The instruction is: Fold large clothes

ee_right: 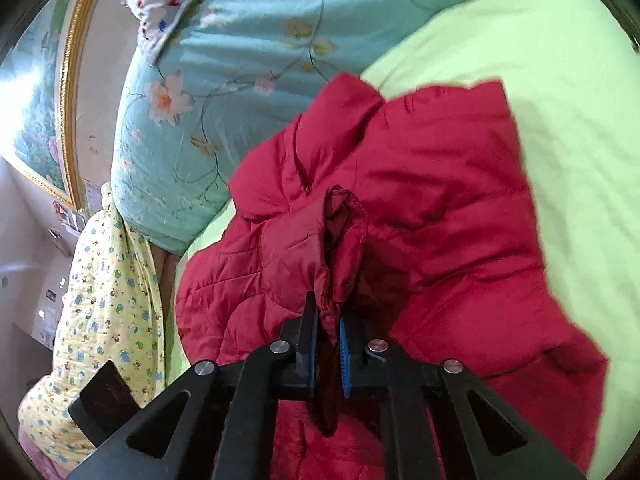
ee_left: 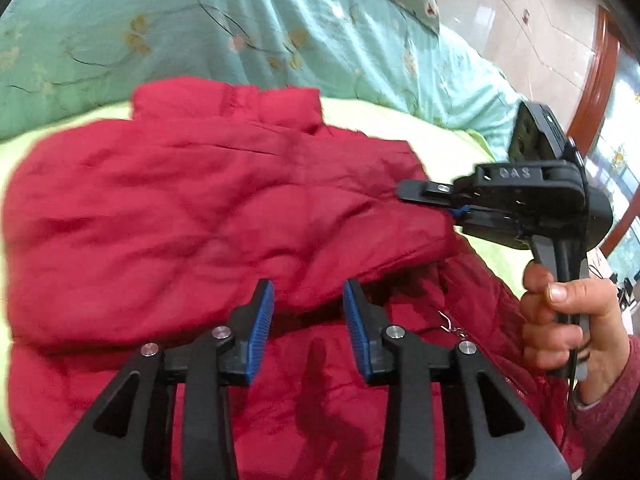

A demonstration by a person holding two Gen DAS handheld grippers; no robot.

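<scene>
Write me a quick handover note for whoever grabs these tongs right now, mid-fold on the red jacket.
Left tongs: open, hovering over the red jacket, gripping nothing.
Right tongs: shut on the sleeve cuff, lifted across the jacket body.
The jacket lies on the light green sheet, collar toward the floral quilt.
Done: one sleeve picked up and partly brought inward.
Left: lay that sleeve flat, fold the other side in, then fold the body over.

Ahead of the tool lies a bed under a pale green sheet (ee_right: 560,92), with a turquoise floral quilt (ee_left: 248,20) heaped beyond it. To the left a gilt-framed painting (ee_right: 36,120) hangs on a pale wall (daylight glares across it); a yellow patterned cloth (ee_right: 108,292) hangs below.
</scene>
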